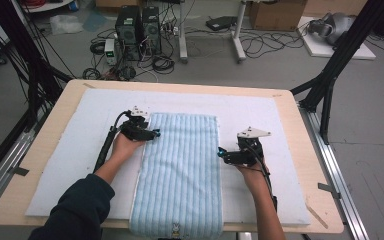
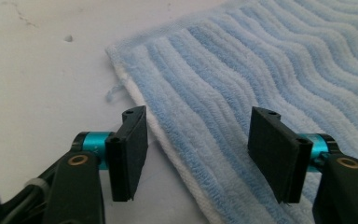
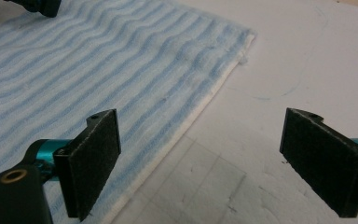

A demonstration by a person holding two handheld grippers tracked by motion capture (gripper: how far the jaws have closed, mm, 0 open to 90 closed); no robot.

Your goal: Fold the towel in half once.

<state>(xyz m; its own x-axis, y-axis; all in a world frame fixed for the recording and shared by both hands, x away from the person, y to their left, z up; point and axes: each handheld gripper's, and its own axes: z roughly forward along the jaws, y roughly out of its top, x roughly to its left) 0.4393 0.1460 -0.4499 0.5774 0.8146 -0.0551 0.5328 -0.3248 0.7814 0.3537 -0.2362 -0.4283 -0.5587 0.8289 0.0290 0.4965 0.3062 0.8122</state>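
Blue striped towel (image 1: pixel 180 165) flat on the white mat (image 1: pixel 70 165), my left gripper (image 2: pixel 198 154) spread astride its left edge, my right gripper (image 3: pixel 200 163) wide open over its right edge

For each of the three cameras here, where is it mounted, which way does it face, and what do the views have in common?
High view: above the person's side, looking forward and down at the table; forearms, left gripper and right gripper show.
Left gripper view: rides the left gripper, looking along its open jaws astride the towel's edge.
Right gripper view: rides the right gripper, open jaws astride the opposite edge.
Shared: the striped blue towel on the white mat.
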